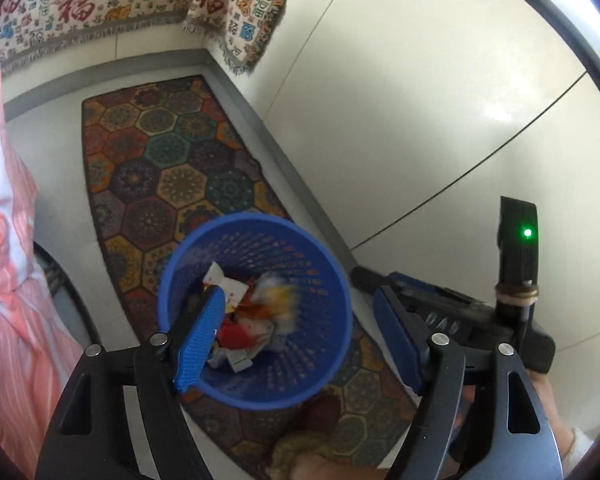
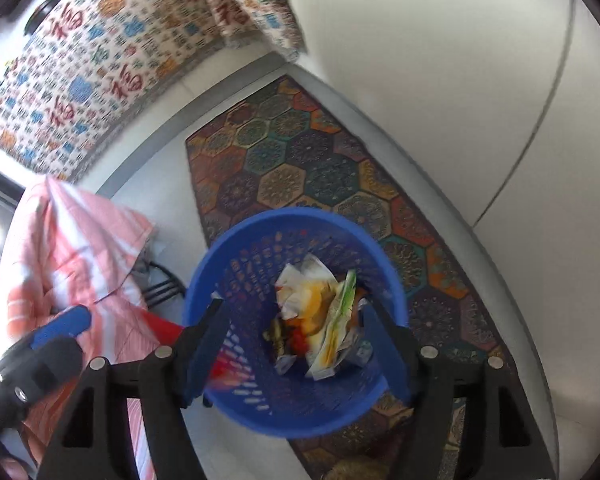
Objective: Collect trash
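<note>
A blue perforated waste basket [image 1: 320,368] stands on a patterned rug and holds crumpled wrappers and paper trash [image 1: 256,316]. My left gripper [image 1: 296,340] hangs above the basket's mouth, open and empty, one pad over the trash. In the right wrist view the same basket [image 2: 228,400] holds the trash [image 2: 320,320]. My right gripper [image 2: 296,344] is open above it with nothing between its pads. The right gripper's body shows in the left wrist view [image 1: 460,312], and the left gripper's blue pad shows in the right wrist view [image 2: 62,326].
A hexagon-patterned rug [image 1: 160,168] runs along a white cabinet front [image 1: 420,100]. A pink striped cloth [image 2: 68,248] hangs over a black frame at the left. A character-print fringed throw [image 1: 100,0] drapes at the back.
</note>
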`<act>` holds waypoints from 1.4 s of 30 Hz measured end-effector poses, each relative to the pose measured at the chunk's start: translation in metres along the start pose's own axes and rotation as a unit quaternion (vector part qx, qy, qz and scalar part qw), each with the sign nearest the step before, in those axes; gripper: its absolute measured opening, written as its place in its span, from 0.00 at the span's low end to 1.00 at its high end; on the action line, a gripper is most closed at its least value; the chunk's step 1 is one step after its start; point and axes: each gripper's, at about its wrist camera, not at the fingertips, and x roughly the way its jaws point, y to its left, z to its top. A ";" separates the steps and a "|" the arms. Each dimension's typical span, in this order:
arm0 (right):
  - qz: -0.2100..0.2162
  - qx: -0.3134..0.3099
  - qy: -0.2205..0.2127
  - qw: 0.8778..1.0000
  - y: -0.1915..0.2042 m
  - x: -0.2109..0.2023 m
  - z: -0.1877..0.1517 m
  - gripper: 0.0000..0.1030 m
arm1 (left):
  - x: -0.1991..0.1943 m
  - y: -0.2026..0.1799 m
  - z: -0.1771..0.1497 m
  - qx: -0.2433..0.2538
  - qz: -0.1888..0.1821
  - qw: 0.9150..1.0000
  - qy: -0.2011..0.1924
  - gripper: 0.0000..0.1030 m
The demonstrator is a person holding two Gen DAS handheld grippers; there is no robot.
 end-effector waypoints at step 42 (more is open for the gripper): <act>-0.084 -0.088 -0.123 0.985 0.074 -0.258 -0.185 0.89 | -0.178 -0.086 -0.125 0.104 0.185 0.976 -0.057 0.99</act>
